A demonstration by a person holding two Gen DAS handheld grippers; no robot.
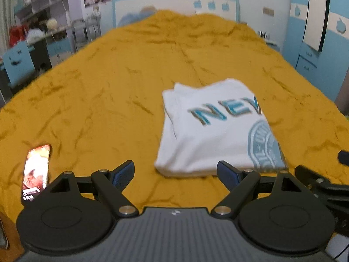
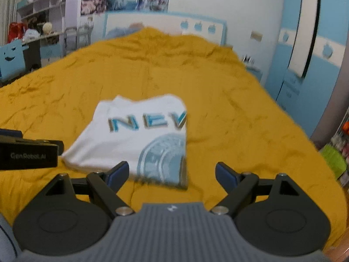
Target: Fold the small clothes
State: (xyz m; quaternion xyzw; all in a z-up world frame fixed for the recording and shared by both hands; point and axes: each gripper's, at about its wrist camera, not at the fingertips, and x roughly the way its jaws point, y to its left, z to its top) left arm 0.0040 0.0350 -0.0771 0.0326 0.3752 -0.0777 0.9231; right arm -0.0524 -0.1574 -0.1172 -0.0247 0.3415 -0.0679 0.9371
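A white T-shirt (image 1: 209, 131) with blue letters and a round blue print lies folded into a rectangle on the mustard bedspread (image 1: 109, 83). It also shows in the right wrist view (image 2: 135, 139). My left gripper (image 1: 175, 174) is open and empty, just short of the shirt's near edge. My right gripper (image 2: 172, 174) is open and empty, with the shirt's near right corner between its fingers' line. The left gripper's body (image 2: 28, 152) shows at the left edge of the right wrist view.
A phone (image 1: 36, 170) with a lit screen lies on the bedspread at the near left. The bed's headboard (image 1: 174, 6) stands at the far end. A blue wardrobe (image 2: 305, 69) is to the right, shelves and a desk (image 1: 39, 21) to the left.
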